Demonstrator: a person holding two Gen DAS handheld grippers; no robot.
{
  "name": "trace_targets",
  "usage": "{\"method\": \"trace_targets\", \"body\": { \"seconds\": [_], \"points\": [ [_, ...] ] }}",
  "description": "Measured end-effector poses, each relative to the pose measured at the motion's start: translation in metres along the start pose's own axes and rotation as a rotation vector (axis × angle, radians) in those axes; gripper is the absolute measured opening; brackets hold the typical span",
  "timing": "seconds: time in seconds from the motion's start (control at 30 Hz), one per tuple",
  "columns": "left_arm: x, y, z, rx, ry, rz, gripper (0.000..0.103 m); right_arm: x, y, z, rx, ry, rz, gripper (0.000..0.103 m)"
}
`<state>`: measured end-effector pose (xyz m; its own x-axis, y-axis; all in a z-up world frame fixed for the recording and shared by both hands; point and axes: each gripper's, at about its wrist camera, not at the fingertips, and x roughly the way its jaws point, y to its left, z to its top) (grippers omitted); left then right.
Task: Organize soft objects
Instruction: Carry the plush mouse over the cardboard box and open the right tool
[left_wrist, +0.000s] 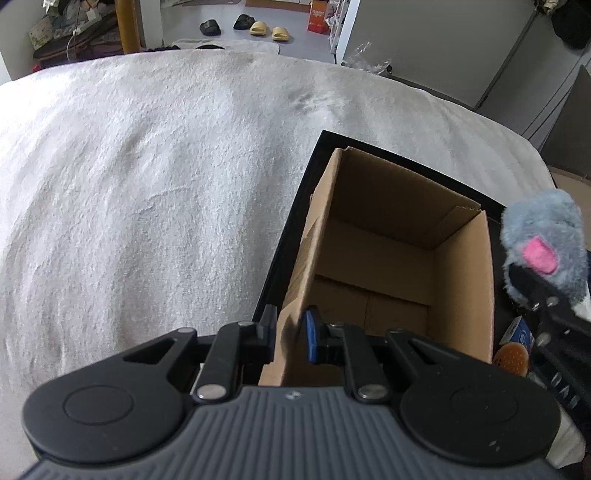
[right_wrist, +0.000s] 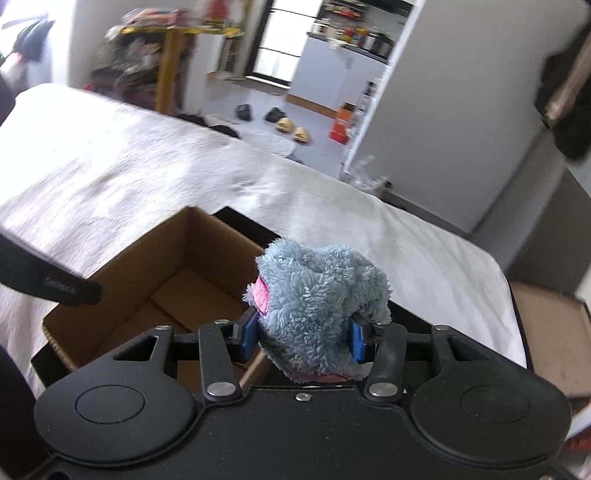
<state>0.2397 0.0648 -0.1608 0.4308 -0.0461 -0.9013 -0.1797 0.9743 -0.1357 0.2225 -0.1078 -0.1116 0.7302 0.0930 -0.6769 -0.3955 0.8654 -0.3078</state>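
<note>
Being clamped between the blue pads of the right tool (right_wrist: 303, 338), a blue plush toy (right_wrist: 321, 306) is being held just above the cardboard box's (left_wrist: 391, 254) right rim. The box's near-left wall is being pinched by the left tool (left_wrist: 290, 332). Beyond, the bed (left_wrist: 147, 184) is being covered by a white blanket.

- The right gripper (right_wrist: 303, 341) has its jaws closed on a fluffy blue plush toy (right_wrist: 319, 308) with a pink patch on its left side.
- Just left of the toy and lower, an open cardboard box (right_wrist: 122, 266) sits in a black tray (right_wrist: 247, 221) on the bed (right_wrist: 147, 162).
- The left gripper (right_wrist: 48, 282) reaches the box's left wall.
- 2 pairs of slippers (right_wrist: 280, 123) lie on the floor beyond.
</note>
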Motion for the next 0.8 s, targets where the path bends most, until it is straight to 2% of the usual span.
{"method": "trace_targets", "body": {
  "seconds": [0.4,0.8],
  "points": [
    [0.006,0.005,0.004,-0.029,-0.005,-0.026,0.015,0.018,0.053,0.016,-0.434,-0.035,0.094,0.047],
    [0.007,0.006,0.004,-0.038,-0.010,-0.031,0.015,0.025,0.080,0.024,-0.847,-0.083,0.214,0.047]
  ]
}}
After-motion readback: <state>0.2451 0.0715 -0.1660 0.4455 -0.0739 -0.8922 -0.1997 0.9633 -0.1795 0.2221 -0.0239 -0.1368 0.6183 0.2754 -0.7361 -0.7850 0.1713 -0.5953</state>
